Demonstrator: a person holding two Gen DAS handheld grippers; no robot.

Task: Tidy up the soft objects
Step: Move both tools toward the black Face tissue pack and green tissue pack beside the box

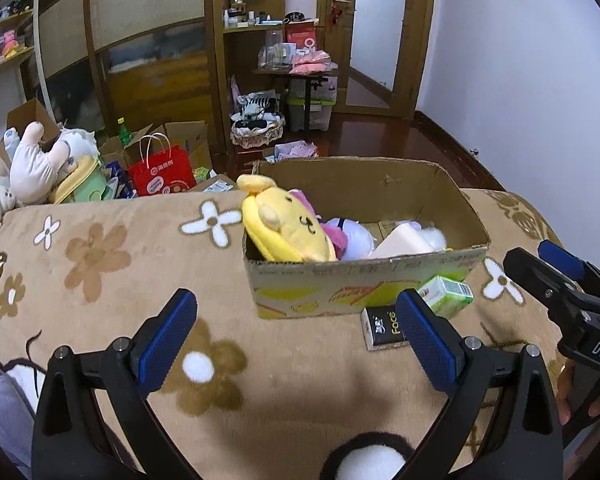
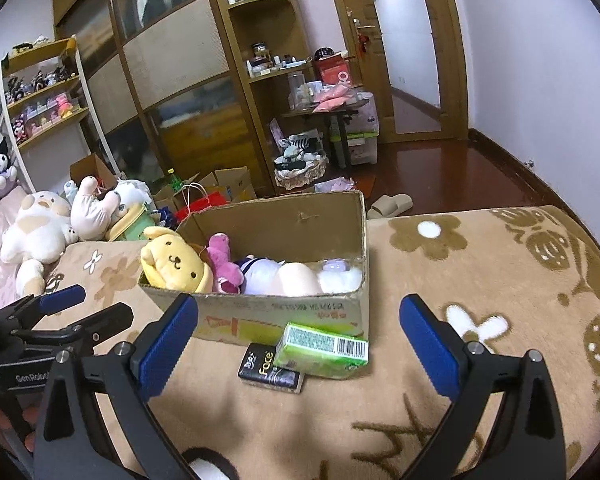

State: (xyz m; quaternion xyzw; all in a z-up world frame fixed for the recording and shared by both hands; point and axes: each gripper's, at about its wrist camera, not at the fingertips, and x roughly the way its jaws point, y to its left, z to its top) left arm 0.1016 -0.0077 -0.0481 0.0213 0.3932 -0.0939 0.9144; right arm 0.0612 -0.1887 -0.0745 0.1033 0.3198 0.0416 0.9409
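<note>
Matt cardboard box (image 2: 284, 316) on fuzzy plush blanket (image 2: 500, 280).

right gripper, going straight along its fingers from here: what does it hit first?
Most likely the green tissue pack, lying on the black Face pack just ahead of the open right gripper, with the cardboard box right behind it. Depth is unclear in the fisheye view, so it could meet the blanket first.

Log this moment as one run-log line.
left tongs: open, empty | right tongs: open, empty | brown cardboard box: holds plush toys | green tissue pack: outside, against box front
</note>
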